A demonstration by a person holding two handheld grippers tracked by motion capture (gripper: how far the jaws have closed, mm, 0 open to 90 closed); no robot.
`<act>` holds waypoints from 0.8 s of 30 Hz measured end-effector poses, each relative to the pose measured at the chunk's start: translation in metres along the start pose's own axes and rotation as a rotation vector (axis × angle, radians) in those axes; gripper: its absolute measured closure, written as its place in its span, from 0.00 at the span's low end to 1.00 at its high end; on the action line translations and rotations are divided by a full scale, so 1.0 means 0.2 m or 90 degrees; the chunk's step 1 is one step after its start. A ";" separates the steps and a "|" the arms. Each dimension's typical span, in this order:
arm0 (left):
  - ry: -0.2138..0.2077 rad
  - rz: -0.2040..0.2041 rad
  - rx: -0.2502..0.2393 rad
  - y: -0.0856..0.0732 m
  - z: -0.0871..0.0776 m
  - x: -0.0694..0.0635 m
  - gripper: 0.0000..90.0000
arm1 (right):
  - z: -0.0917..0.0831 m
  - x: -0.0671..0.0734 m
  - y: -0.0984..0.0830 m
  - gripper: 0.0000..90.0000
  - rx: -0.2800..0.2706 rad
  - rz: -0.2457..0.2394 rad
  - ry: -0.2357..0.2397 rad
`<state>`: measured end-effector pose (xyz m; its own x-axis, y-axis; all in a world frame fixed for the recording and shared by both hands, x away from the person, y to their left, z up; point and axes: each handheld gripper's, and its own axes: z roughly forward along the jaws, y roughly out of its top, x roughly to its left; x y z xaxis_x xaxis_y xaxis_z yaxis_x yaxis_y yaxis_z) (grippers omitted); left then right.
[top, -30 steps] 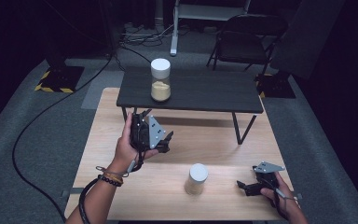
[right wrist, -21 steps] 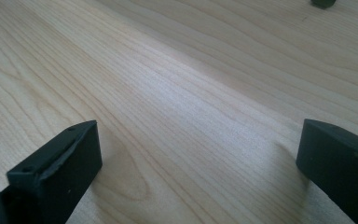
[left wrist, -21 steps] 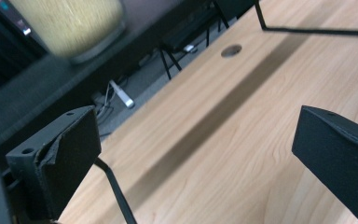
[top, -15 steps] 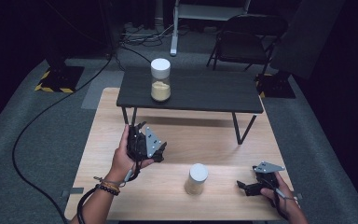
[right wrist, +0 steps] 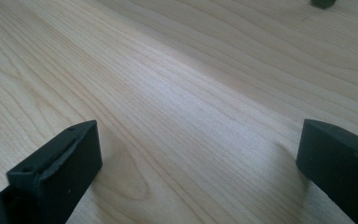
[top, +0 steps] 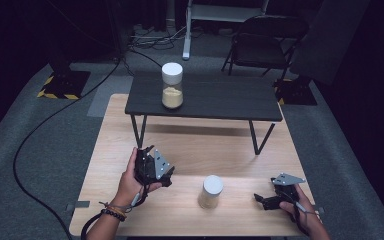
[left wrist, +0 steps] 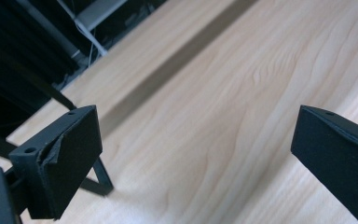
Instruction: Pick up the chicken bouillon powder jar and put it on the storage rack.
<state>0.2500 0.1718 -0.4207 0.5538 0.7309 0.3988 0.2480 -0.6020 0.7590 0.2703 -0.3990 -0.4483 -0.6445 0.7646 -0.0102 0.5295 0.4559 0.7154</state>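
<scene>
Two white-capped jars hold a tan powder. One jar [top: 172, 86] stands on the small black table [top: 230, 97] at the back. The other jar [top: 211, 191] stands on the wooden table [top: 195, 145] near its front edge, between my two grippers. My left gripper [top: 166, 172] is held above the wood to the left of that jar, open, with bare wood between its jaws [left wrist: 200, 135]. My right gripper [top: 261, 200] rests low on the wood to the jar's right, open and empty, its jaws wide over the wood grain [right wrist: 200, 140].
The black table stands on thin legs [top: 256, 140] over the far half of the wooden top. A black folding chair [top: 262, 42], cables [top: 55, 120] and stands sit on the grey floor behind and to the left. A black table leg [left wrist: 103, 175] shows close in the left gripper view.
My left gripper has come down and toward the front of the table, closer to the near jar. The right gripper and both jars have stayed in place.
</scene>
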 end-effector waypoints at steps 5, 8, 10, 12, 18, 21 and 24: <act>-0.011 0.000 0.033 -0.04 0.01 -0.01 0.02 | 0.00 0.00 0.00 0.00 0.000 0.000 0.000; -0.025 -0.020 0.049 -0.07 0.02 0.00 0.02 | 0.00 0.00 0.00 0.00 0.000 0.000 0.000; -0.034 -0.033 0.062 -0.09 0.02 0.01 0.02 | 0.00 0.00 0.00 0.00 0.000 0.000 0.000; -0.038 -0.046 0.073 -0.11 0.03 0.01 0.02 | 0.00 0.00 0.00 0.00 0.000 0.000 0.000; -0.051 -0.087 0.096 -0.15 0.03 0.05 0.02 | 0.00 0.00 0.00 0.00 0.000 -0.001 0.001; -0.051 -0.095 0.115 -0.17 0.03 0.06 0.02 | 0.00 0.00 0.00 0.00 0.000 -0.001 0.001; -0.059 -0.114 0.127 -0.19 0.02 0.08 0.02 | 0.00 0.00 0.00 0.00 0.000 -0.001 0.001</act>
<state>0.2524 0.2044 -0.4458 0.5556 0.8041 0.2116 0.4945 -0.5242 0.6933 0.2701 -0.3995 -0.4484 -0.6463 0.7630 -0.0101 0.5284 0.4571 0.7155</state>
